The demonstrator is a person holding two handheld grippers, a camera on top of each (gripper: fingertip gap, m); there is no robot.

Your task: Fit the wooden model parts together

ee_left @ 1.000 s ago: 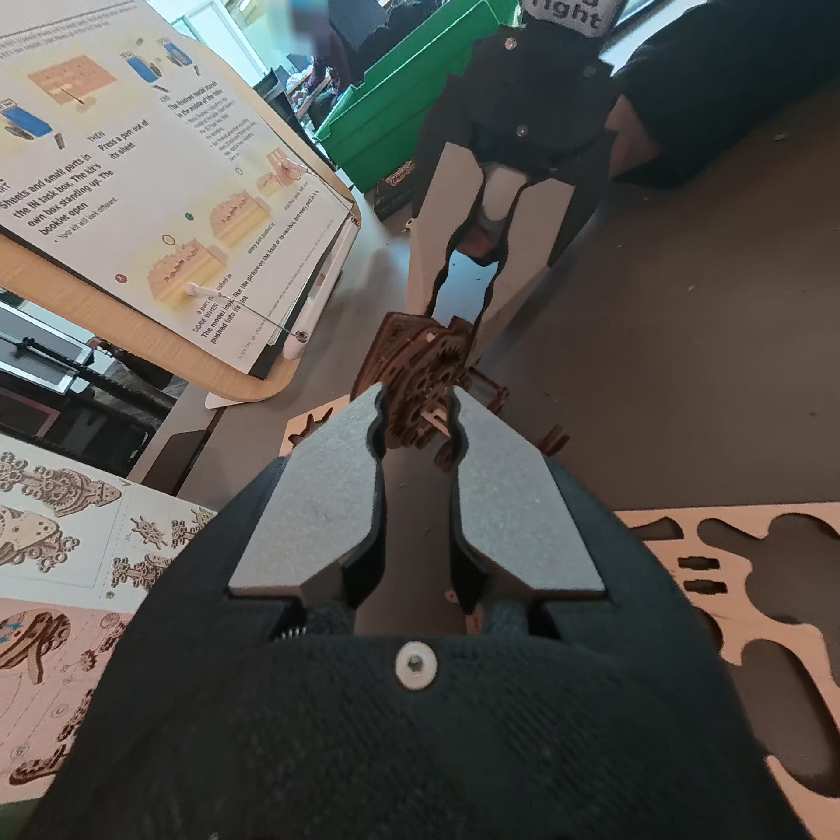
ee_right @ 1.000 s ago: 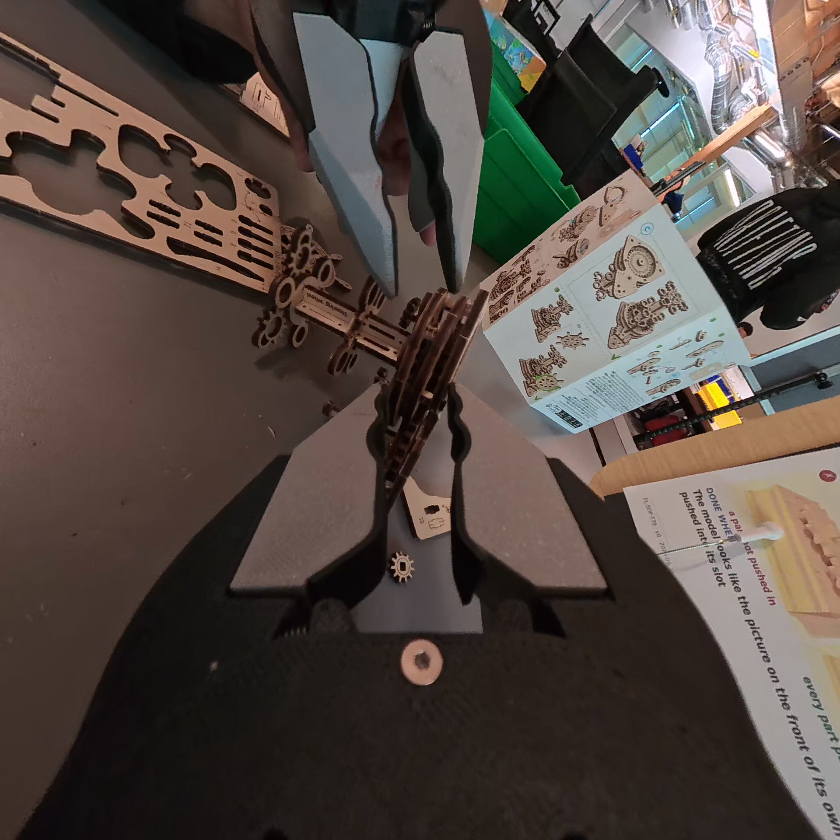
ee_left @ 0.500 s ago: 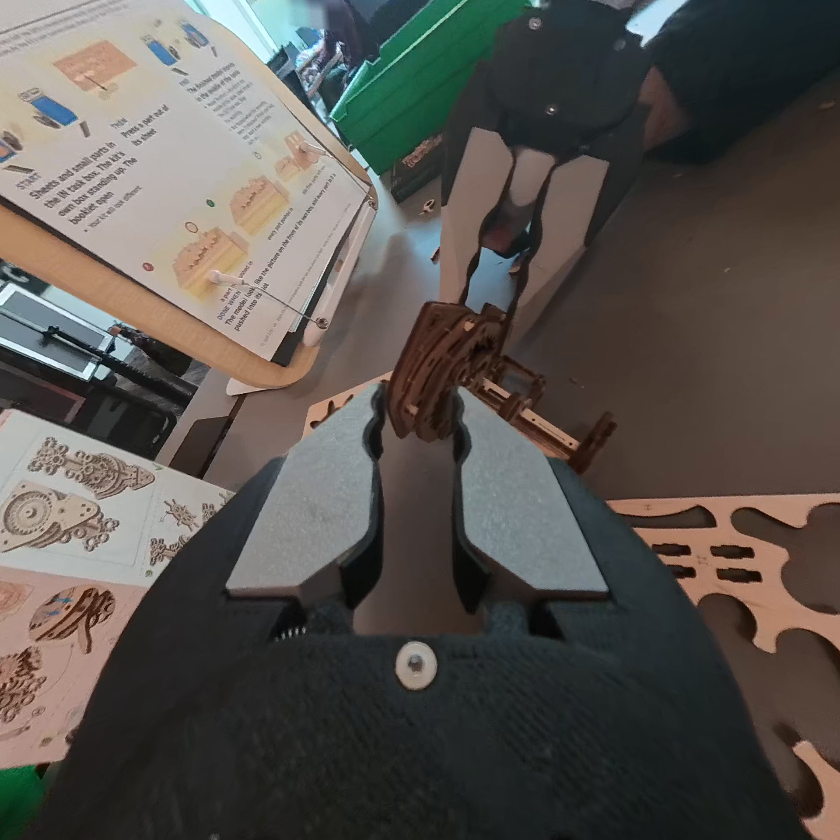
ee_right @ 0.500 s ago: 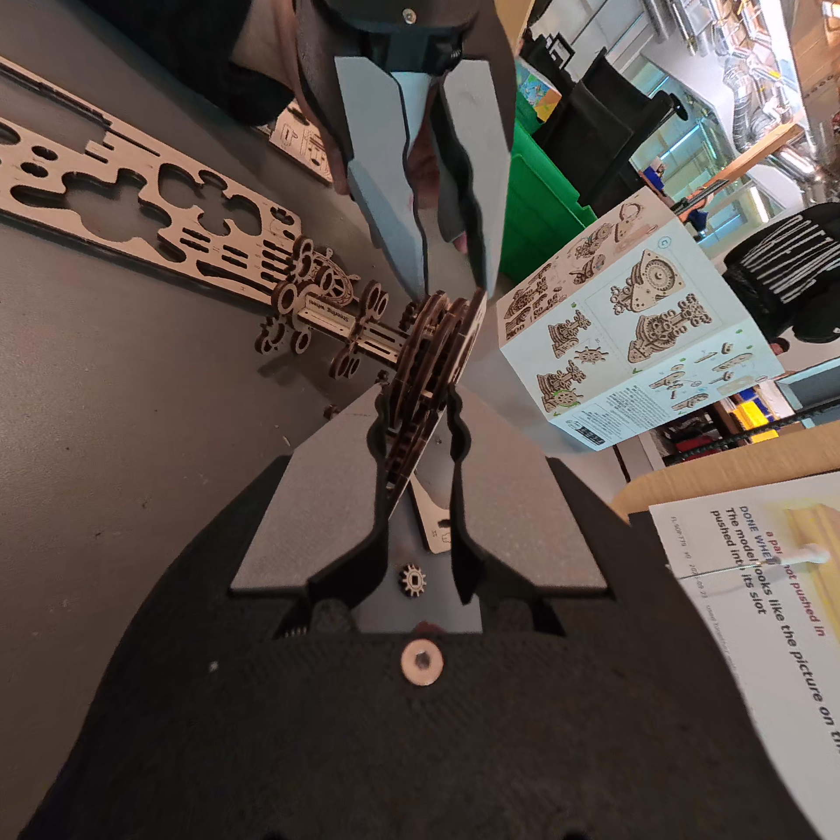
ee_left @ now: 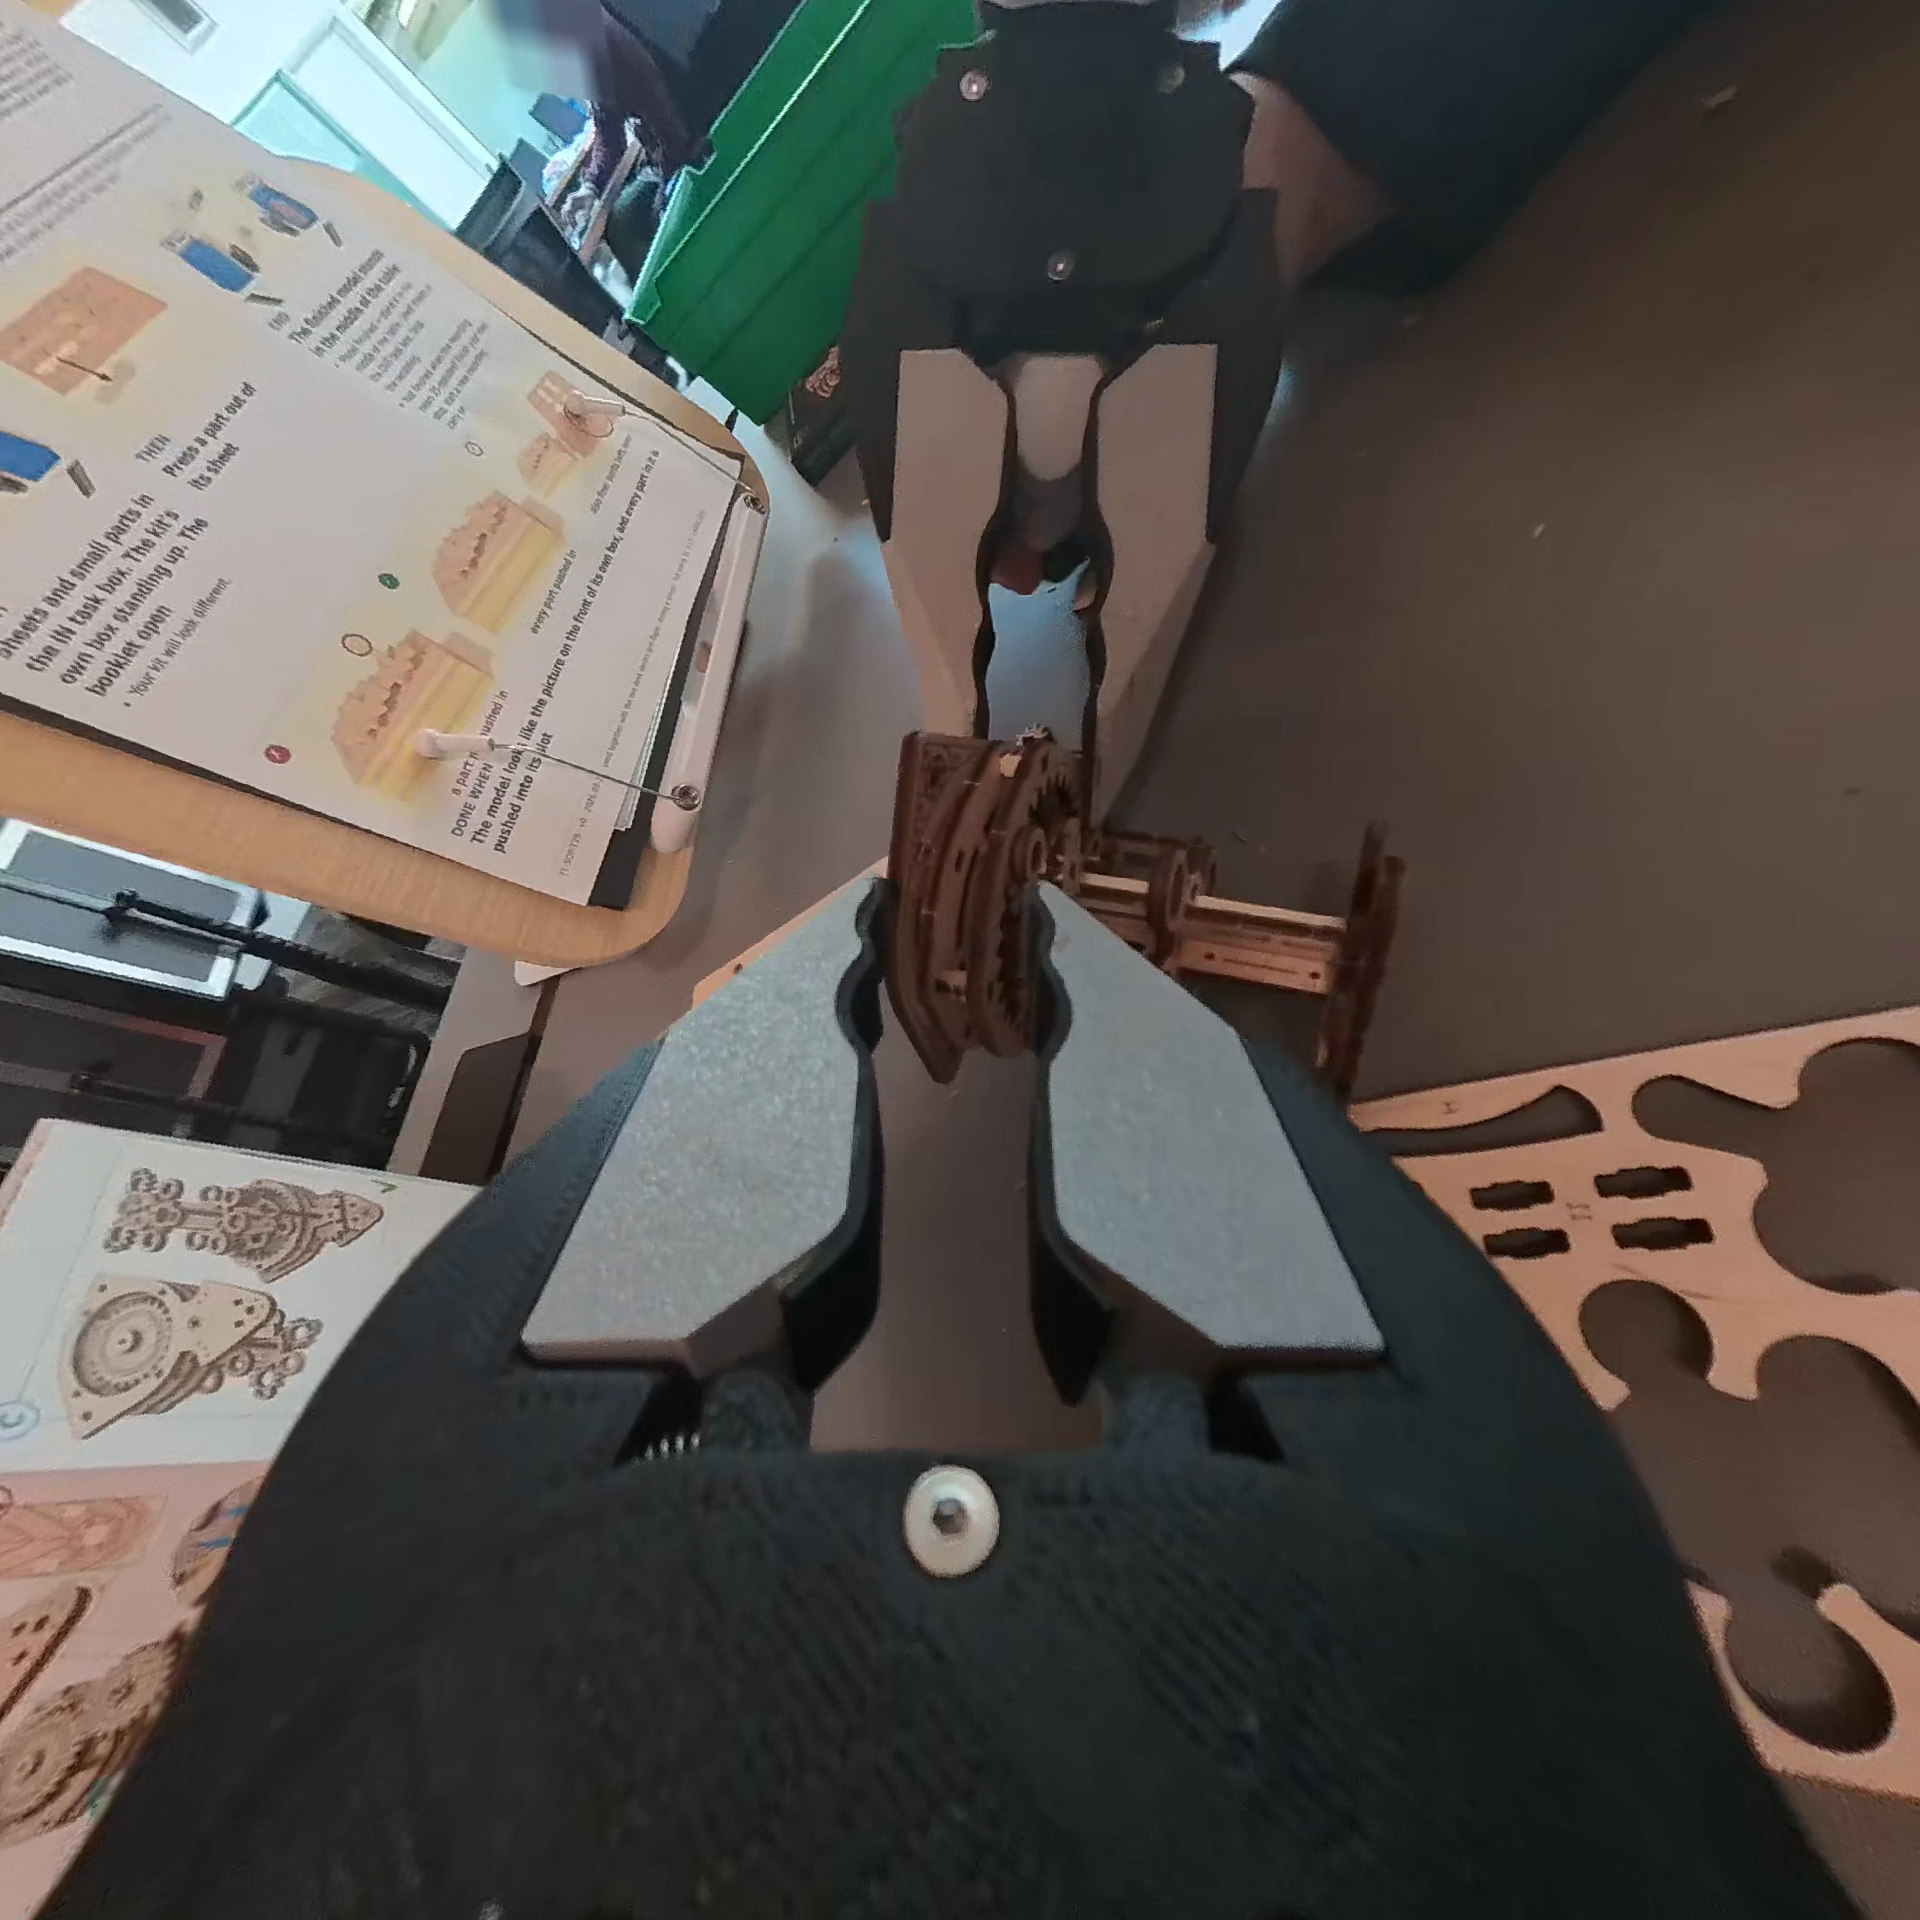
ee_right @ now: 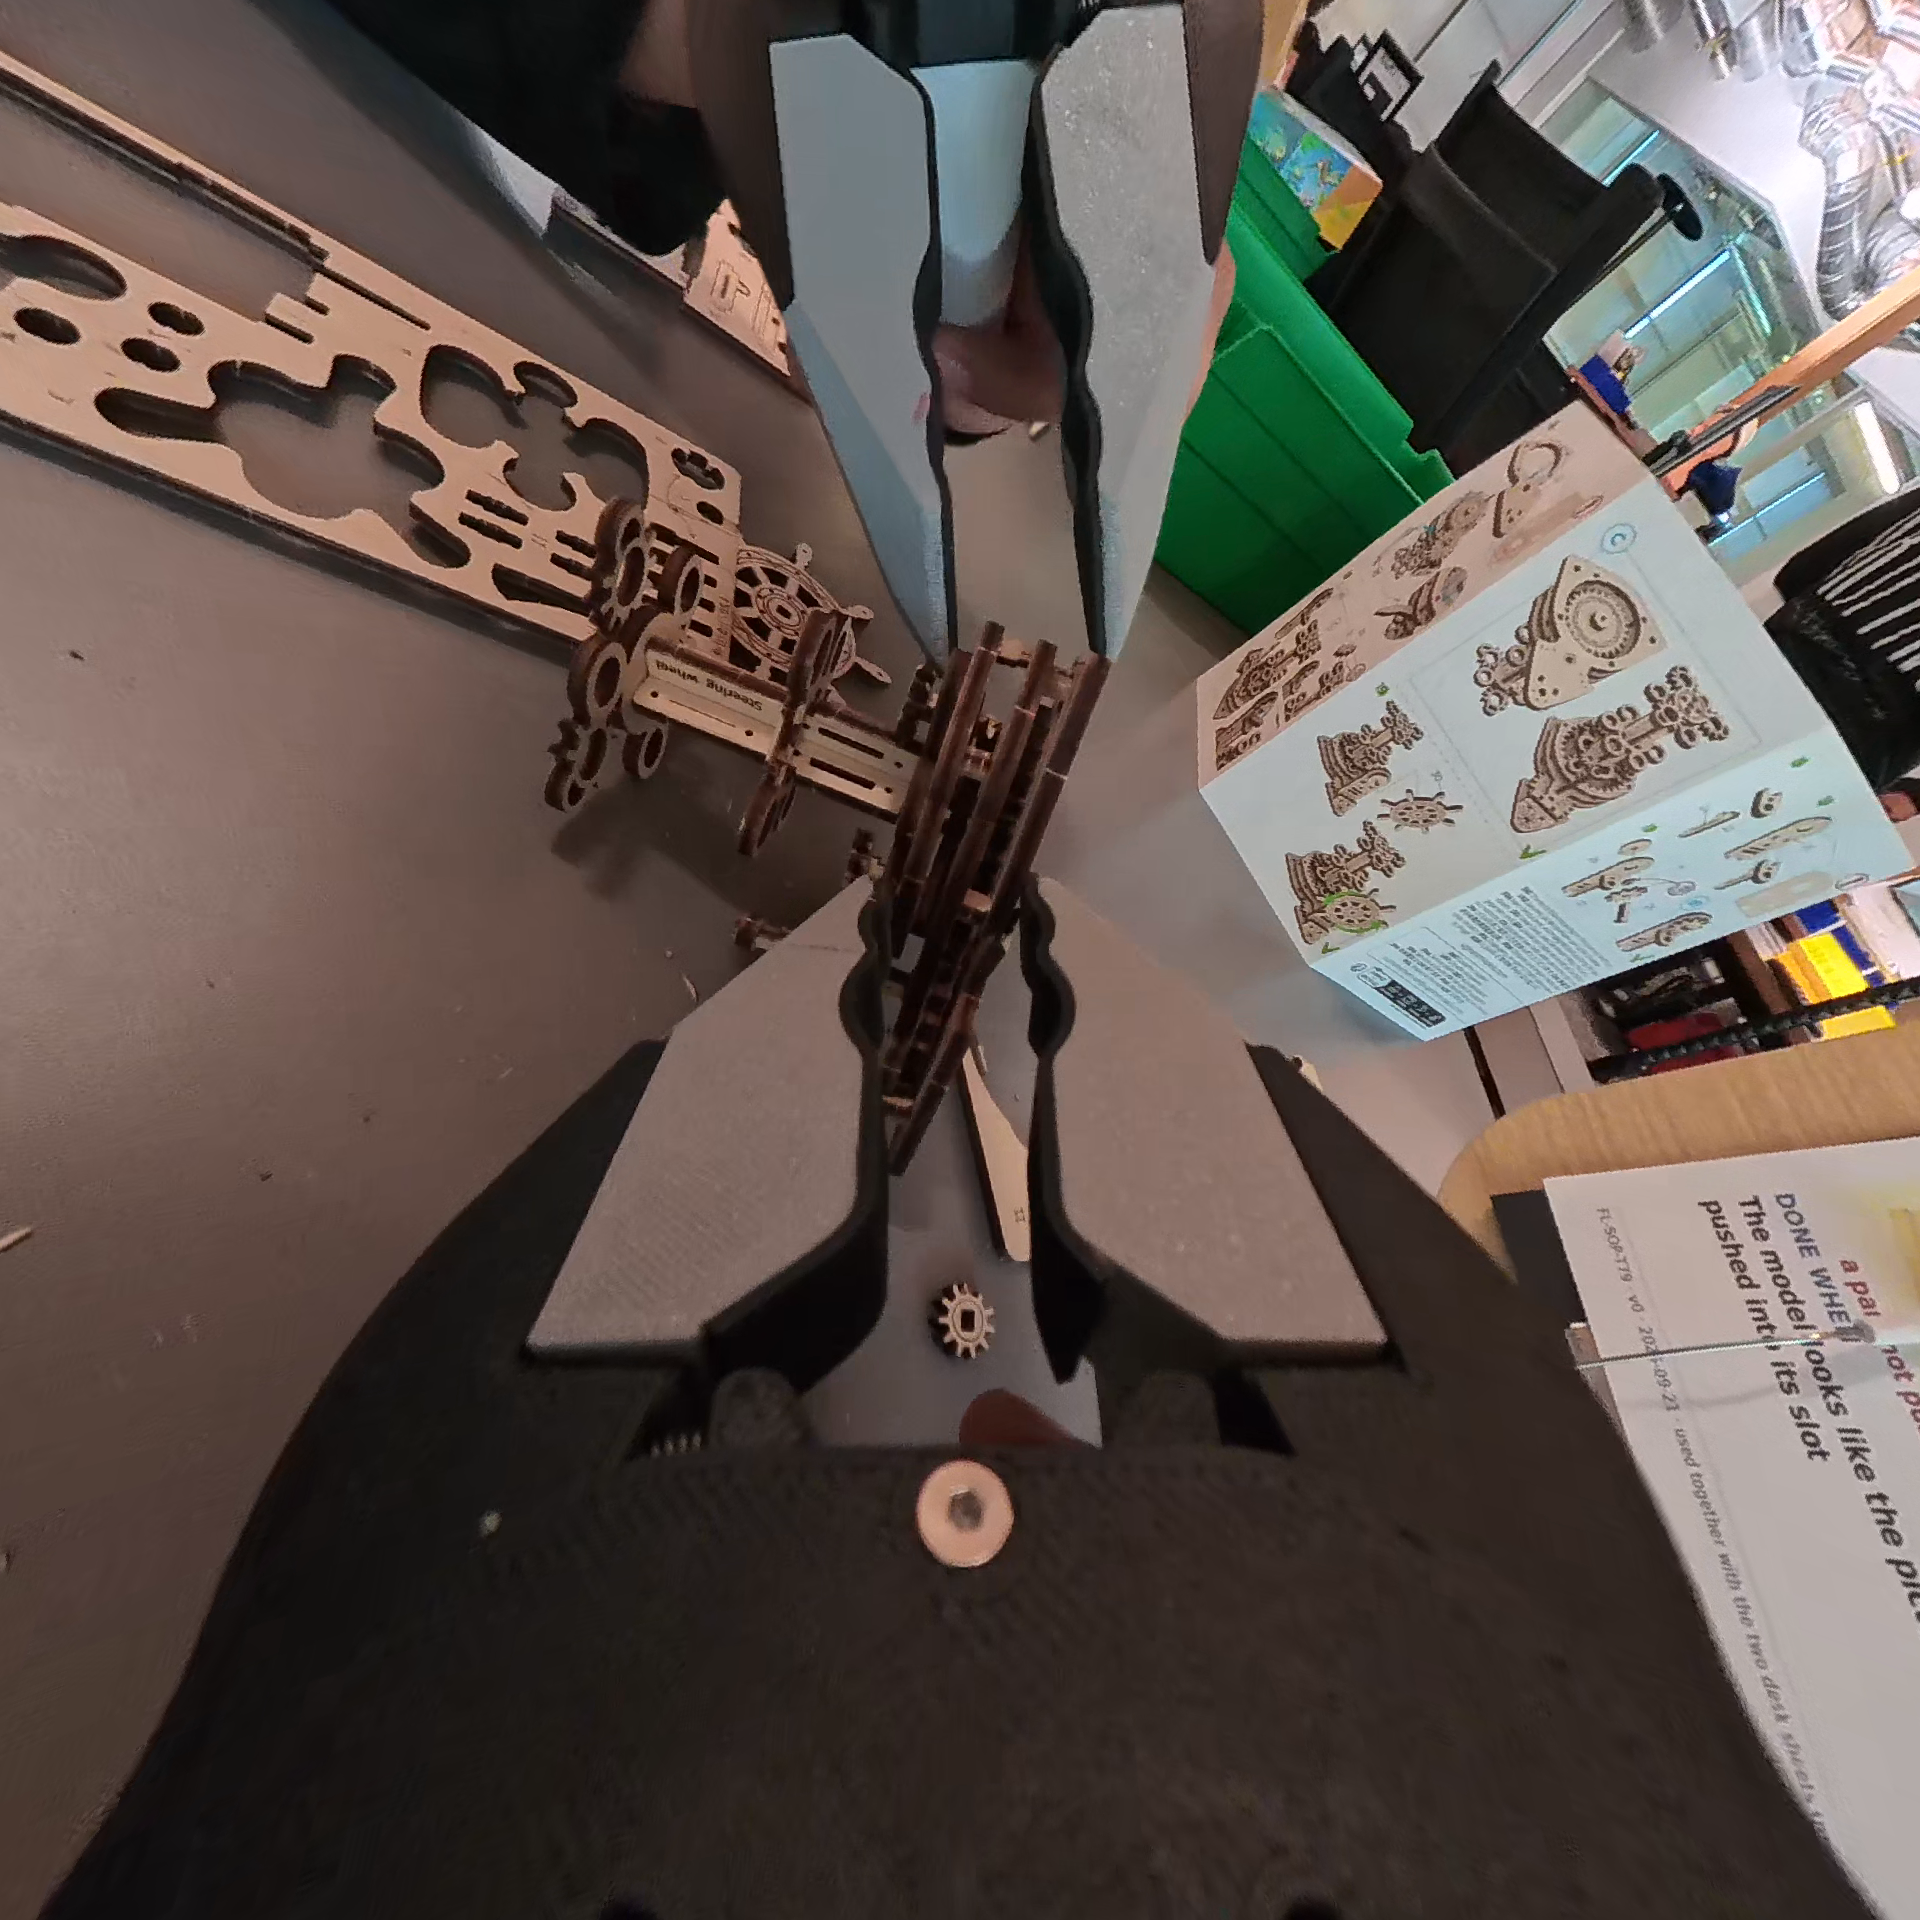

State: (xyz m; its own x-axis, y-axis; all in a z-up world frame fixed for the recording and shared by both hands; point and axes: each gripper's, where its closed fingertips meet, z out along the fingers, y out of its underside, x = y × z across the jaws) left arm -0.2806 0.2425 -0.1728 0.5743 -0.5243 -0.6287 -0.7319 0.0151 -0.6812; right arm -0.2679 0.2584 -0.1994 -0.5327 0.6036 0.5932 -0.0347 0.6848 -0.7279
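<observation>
In the left wrist view the left gripper (ee_left: 956, 935) has its grey fingers (ee_left: 727, 1164) drawn in on the dark wooden gear assembly (ee_left: 971, 894), whose lower end pokes into the gap between them. Its far face is hidden. Just behind it a pale axle frame (ee_left: 1247, 935) lies on the grey table (ee_left: 1558, 675), partly covered by the assembly. To the right an emptied part sheet (ee_left: 1662, 1247) runs off the edge.

Opposite, the right gripper (ee_right: 951, 904) also pinches the assembly, with a small loose cog (ee_right: 964, 1320) lying deep between its fingers. Whether the pale strip (ee_right: 1003, 1164) beside it belongs to the model is unclear. Farther off stand the kit box (ee_right: 1538, 748) and the green crate (ee_right: 1288, 416).
</observation>
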